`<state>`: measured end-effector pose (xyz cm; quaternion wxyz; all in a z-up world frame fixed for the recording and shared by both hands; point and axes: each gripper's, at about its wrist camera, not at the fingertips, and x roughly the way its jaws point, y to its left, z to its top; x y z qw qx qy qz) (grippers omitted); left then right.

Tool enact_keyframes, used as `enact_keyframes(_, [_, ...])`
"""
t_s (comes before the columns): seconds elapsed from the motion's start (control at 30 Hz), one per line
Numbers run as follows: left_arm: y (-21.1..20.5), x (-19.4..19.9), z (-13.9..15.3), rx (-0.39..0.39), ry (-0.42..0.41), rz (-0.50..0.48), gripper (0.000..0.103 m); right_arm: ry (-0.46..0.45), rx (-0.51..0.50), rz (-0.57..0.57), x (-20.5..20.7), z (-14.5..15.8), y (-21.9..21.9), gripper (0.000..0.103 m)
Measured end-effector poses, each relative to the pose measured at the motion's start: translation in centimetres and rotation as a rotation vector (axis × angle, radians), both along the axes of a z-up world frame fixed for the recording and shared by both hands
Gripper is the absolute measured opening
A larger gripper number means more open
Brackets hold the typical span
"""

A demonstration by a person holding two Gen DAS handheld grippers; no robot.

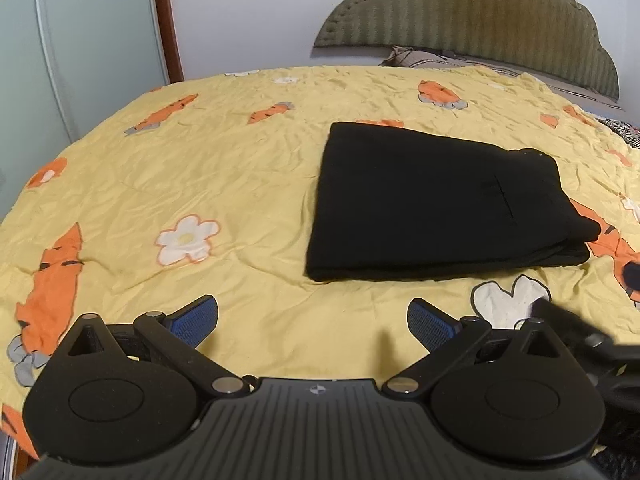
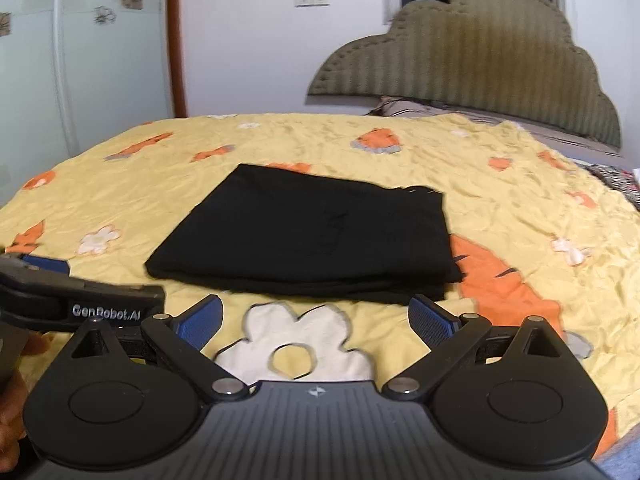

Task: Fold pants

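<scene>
On the bed (image 1: 240, 184), folded pants (image 1: 436, 204) lie flat, bare quilt all round. Both hand-held grippers, left (image 1: 312, 324) and right (image 2: 314, 322), hover just short of the near edge, jaws spread, empty.

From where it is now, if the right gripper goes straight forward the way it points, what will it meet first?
Probably the near folded edge of the black pants, lying just ahead of the open right gripper. Only yellow bedspread lies between them, though its height above the bed is unclear.

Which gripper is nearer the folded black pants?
Right. The right gripper sits open just short of the folded black pants; the left gripper is open, farther back and leftward.
</scene>
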<state>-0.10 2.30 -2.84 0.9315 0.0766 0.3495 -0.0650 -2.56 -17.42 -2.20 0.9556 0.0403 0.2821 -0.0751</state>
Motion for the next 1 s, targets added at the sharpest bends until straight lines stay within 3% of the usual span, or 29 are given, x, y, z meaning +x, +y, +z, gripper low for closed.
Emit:
enact_keyframes(0.13, [0.3,-0.5,0.5,0.015,-0.038,0.007,0.102,0.010,-0.017,0.009,0.3,-0.2,0.3,0.100])
enact_keyframes(0.33, [0.4,0.0,-0.1,-0.007,-0.016,0.016,0.102,-0.022,-0.102,-0.014,-0.2,0.3,0.5,0.100])
enact_keyframes(1.0, [0.2,0.4,-0.8,-0.005,0.015,0.014,0.102,-0.008,-0.101,-0.013,-0.1,-0.2,-0.4,0.100])
